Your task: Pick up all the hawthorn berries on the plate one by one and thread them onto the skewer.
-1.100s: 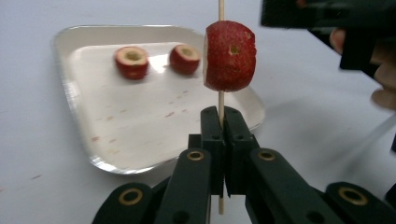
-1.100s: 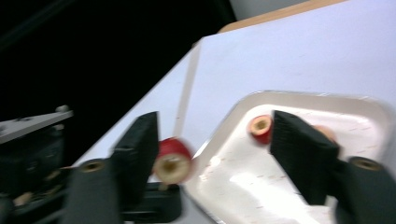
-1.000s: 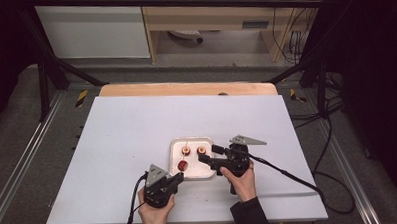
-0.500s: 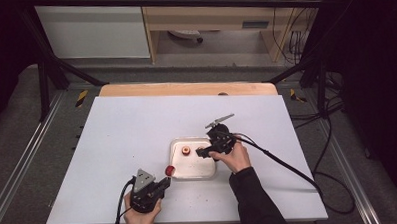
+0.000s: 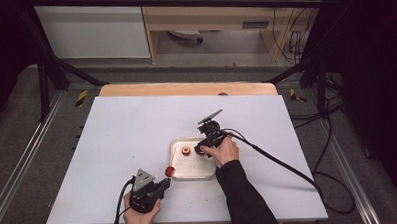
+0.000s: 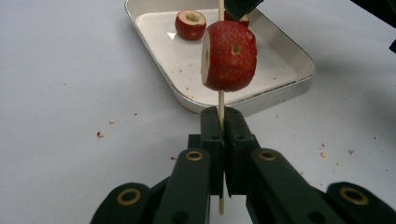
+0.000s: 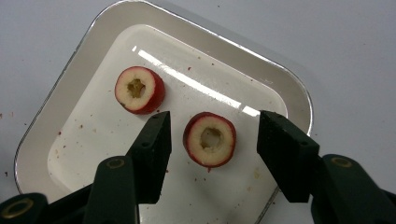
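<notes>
A white tray (image 5: 191,167) sits on the table's near middle with two red cored fruit pieces in it. My right gripper (image 7: 212,135) is open over the tray, its jaws on either side of one fruit piece (image 7: 210,139), apart from it. The other fruit piece (image 7: 139,89) lies further along the tray (image 7: 60,135). My left gripper (image 6: 223,121) is shut on a thin wooden skewer (image 6: 221,105) that runs upright through a third red fruit piece (image 6: 229,56). In the high view that skewered piece (image 5: 169,171) hangs at the tray's near left corner, ahead of the left gripper (image 5: 163,185).
The white table top (image 5: 127,134) has a wooden strip (image 5: 185,89) along its far edge. Small crumbs lie on the table near the tray. The right gripper's black cable (image 5: 283,164) trails off to the right. Shelving and cables stand beyond the table.
My right gripper has come down over the tray with its jaws around a fruit piece. My left gripper has edged forward, skewer and fruit still in it.
</notes>
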Demonstrator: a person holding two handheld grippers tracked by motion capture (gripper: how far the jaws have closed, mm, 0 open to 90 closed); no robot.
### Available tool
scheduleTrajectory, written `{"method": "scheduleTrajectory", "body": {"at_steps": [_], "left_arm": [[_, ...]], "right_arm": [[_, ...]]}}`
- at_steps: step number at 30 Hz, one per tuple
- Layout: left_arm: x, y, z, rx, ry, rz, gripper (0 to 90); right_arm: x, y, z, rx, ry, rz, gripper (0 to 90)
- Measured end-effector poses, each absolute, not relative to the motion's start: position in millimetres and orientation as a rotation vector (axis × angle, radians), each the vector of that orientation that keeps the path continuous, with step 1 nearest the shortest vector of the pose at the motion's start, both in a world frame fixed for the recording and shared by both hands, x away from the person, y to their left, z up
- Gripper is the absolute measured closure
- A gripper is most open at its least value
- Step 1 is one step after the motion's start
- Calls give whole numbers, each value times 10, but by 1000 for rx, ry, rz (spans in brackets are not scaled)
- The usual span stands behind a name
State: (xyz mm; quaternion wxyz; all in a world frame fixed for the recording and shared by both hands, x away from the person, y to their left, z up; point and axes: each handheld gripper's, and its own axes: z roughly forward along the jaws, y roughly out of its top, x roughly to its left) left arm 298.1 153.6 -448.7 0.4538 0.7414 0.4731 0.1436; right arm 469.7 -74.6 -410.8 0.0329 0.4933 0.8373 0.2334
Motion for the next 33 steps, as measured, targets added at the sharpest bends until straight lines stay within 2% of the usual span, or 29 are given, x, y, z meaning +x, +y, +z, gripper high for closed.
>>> {"method": "scheduleTrajectory", "body": {"at_steps": [10,19,26,33], "left_arm": [[2981,1537,-4495,1835,1170,354,880],[2973,1518,-4491,1830,1163,354,879],[2950,1438,-4464,1810,1153,353,880],[2929,1284,-4443,1778,1150,343,880]], "right_arm": [[4760,-706,-4146,1661,2552,660,599],[4739,-721,-4102,1703,2546,705,605],[4538,-850,-3833,1678,2468,1134,606],[4282,-1072,-3750,1625,2284,1550,606]]}}
